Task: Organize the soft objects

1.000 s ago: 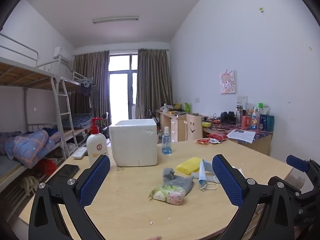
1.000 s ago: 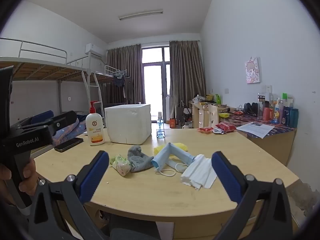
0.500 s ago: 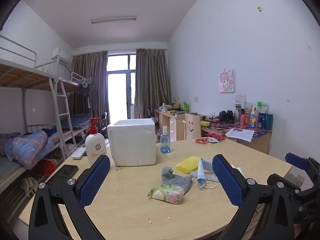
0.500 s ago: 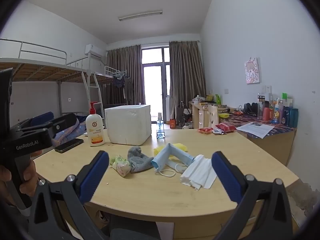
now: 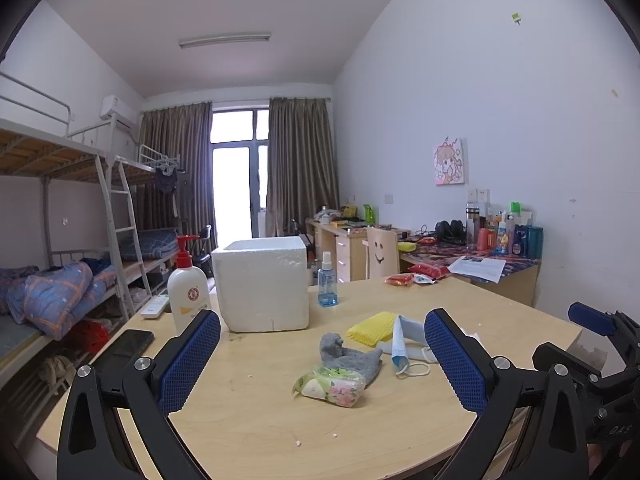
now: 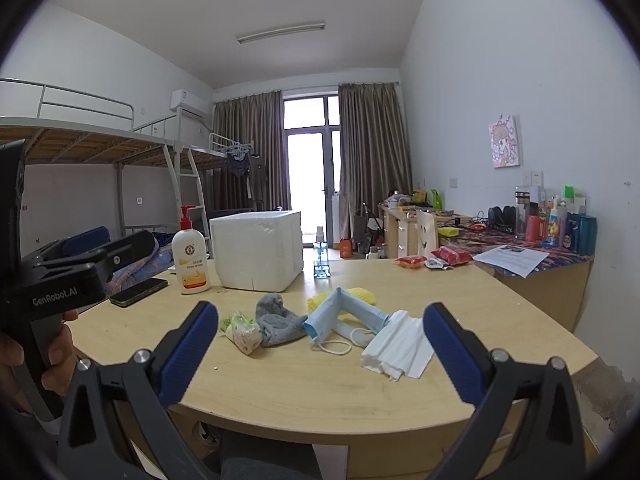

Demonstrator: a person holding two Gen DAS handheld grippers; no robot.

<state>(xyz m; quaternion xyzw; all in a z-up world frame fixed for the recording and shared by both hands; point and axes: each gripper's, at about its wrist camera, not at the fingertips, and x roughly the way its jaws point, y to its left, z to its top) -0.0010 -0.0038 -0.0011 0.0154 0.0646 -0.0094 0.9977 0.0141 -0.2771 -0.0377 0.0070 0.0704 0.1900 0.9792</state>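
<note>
Grey sock (image 6: 277, 320) flopped mid-worktop (image 6: 320, 380), touching the tissue pack (image 6: 242, 330) and just beside the blue mask (image 6: 340, 312). Looks light and limp, so I'd pinch its bunched-up cuff. Left tongs (image 5: 322, 360) and right tongs (image 6: 320, 354) both gape wide, holding nothing.

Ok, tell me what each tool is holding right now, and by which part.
Nothing is held. The left tool and the right tool are both wide open above the table, with the sock and mask lying untouched.
</note>
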